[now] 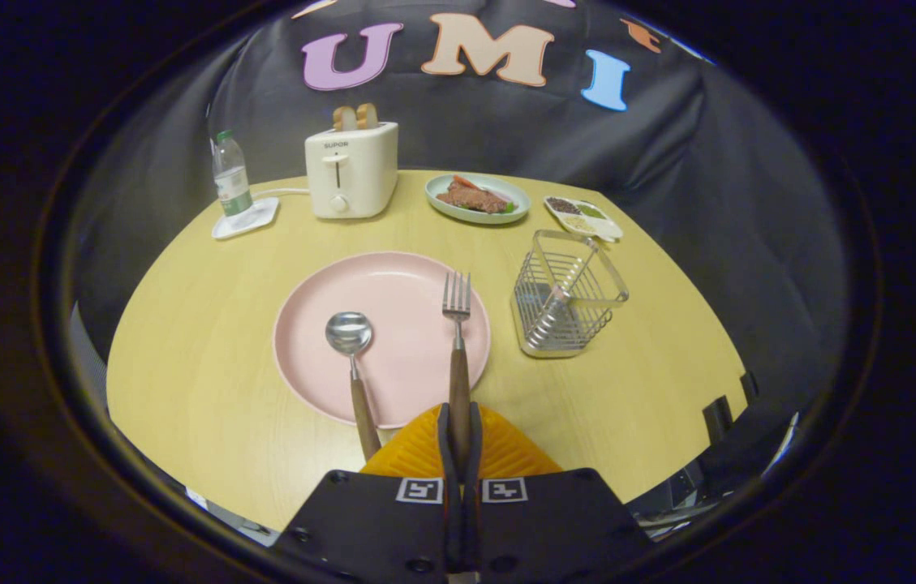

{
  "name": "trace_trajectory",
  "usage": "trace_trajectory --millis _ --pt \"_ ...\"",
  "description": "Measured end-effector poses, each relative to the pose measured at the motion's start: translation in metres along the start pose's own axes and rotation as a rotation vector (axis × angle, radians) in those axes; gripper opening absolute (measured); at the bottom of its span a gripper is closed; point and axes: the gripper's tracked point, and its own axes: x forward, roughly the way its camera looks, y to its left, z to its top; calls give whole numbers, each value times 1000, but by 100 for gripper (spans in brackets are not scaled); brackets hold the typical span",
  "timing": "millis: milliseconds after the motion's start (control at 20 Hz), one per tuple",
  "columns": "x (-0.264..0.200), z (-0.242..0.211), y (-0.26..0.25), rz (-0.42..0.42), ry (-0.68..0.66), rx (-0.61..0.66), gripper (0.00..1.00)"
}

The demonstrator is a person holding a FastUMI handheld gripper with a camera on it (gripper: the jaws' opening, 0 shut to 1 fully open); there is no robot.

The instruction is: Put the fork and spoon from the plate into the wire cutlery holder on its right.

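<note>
Pinching fork handle at plate rim: hand-held gripper; wire holder apart.

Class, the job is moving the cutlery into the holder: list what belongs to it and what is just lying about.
Job: fork (gripper shut on its handle), spoon, plate, holder.
Lying about: toaster, bottle, food dish, snack tray.

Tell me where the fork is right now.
In the gripper view, the fork lies on the plate's right side, right of the spoon, its handle clamped in the gripper.
</note>
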Motion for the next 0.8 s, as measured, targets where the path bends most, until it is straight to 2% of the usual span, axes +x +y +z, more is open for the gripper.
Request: trace_trajectory --millis 200,400,550,800 --pt "-23 26 -8 -21 -24 50 3" --pt "-40 46 -23 -76 -8 106 4" --pt "-46 54 -41 -146 44 146 4" --pt "-51 66 -71 -229 160 287 4"
